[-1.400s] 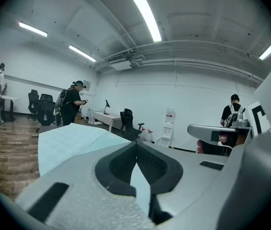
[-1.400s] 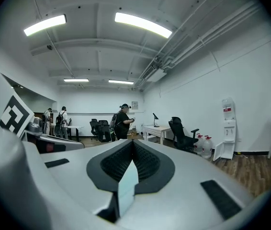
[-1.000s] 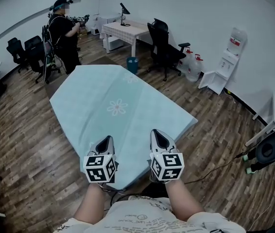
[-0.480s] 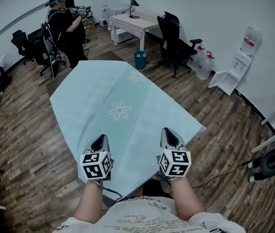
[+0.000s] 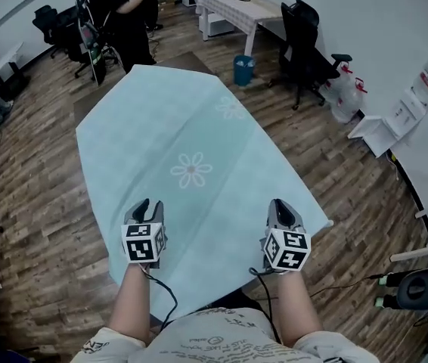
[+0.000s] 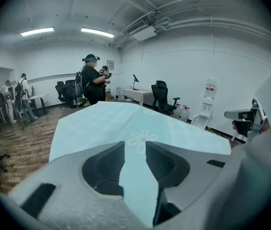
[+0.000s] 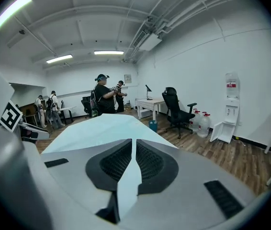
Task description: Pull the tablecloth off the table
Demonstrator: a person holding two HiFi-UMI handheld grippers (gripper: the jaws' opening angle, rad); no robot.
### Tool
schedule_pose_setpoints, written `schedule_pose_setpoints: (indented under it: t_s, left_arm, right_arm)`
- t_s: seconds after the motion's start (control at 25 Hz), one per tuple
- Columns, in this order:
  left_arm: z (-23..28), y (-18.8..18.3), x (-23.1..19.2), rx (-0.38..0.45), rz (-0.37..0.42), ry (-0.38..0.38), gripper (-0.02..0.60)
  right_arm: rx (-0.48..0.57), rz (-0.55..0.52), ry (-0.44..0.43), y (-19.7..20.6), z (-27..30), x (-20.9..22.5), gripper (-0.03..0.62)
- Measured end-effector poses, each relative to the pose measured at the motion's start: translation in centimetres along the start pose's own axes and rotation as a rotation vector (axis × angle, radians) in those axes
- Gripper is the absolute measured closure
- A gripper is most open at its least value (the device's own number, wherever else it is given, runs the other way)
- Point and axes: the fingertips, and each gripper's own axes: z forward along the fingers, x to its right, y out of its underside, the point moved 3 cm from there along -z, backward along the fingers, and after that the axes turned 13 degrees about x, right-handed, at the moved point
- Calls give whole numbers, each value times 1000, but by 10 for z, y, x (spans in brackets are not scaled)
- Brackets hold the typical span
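Observation:
A pale blue tablecloth (image 5: pixel 191 127) with flower prints covers the long table in front of me. Both grippers rest low over its near end. My left gripper (image 5: pixel 147 203) is on the left; its jaws have just been opening and now stand apart, with the tablecloth (image 6: pixel 102 119) showing flat between them and the pads off it. In its own view the left gripper (image 6: pixel 134 143) points along the cloth. My right gripper (image 5: pixel 280 204) is near the cloth's right edge. Seen in its own view, the right gripper (image 7: pixel 132 142) is shut, with a thin strip of tablecloth (image 7: pixel 102 126) in its jaws.
A person (image 5: pixel 123 6) stands at the table's far end, beside dark chairs (image 5: pixel 55 25). A blue bin (image 5: pixel 243 69), a black office chair (image 5: pixel 308 36) and a white desk (image 5: pixel 237 6) lie beyond to the right. Water bottles (image 5: pixel 342 89) stand by the wall. Wooden floor surrounds the table.
Both grippers have moved forward and down over the cloth and spread wider apart. The left jaws have opened. More cloth now lies on my side of the grippers.

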Motion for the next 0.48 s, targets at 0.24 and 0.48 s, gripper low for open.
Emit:
schedule_pose_setpoints:
  t_s: [0.24,0.48]
  left_arm:
    - [55,34,-41,-87,-7,-93,410]
    - [105,64,-79,-178,7,-165,337]
  right_arm:
    - [-147,-27,-31,48,64,30,485]
    - [-331,-9,-53,101,121,67,431]
